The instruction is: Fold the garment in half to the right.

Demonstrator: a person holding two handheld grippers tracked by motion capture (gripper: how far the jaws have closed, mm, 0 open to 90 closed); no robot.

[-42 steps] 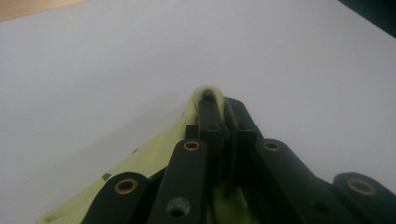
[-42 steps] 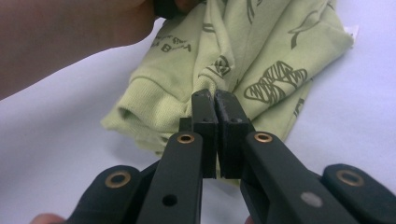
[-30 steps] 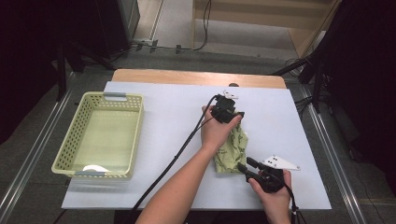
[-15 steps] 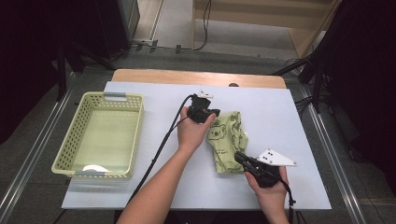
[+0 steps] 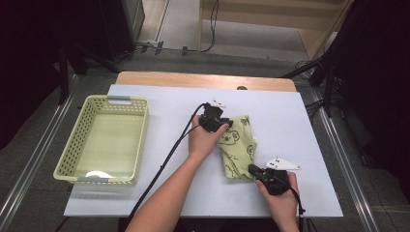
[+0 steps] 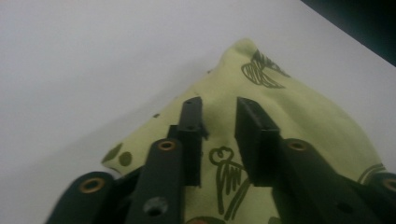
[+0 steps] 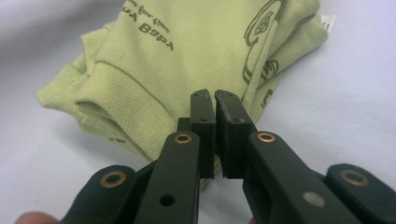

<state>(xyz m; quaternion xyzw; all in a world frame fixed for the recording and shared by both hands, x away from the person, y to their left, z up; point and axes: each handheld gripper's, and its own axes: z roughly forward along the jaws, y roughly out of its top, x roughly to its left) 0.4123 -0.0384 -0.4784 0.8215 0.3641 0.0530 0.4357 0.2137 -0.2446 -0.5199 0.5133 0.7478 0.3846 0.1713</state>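
where the folded green garment (image 5: 238,151) lies on the white table top (image 5: 164,111), it sits well to the right of the green basket (image 5: 77,159) and clear of it, printed side up, with a ribbed cuff showing in the right gripper view (image 7: 121,107). left gripper (image 5: 223,126) rests at the garment's far left corner; in the left gripper view (image 6: 218,135) its jaws stand parted over the printed cloth with a gap between them, having just been opening, and no fold is pinched between the pads, so this claw is open. right gripper (image 5: 255,169) sits at the garment's near right edge; in the right gripper view (image 7: 215,133) its jaws are drawn almost together. whether a thin edge of cloth is caught between the pads cannot be told, as the jaws hide that spot. both hands hold their grippers low against the garment. the basket stands at the left edge of the table top, well apart from the garment.
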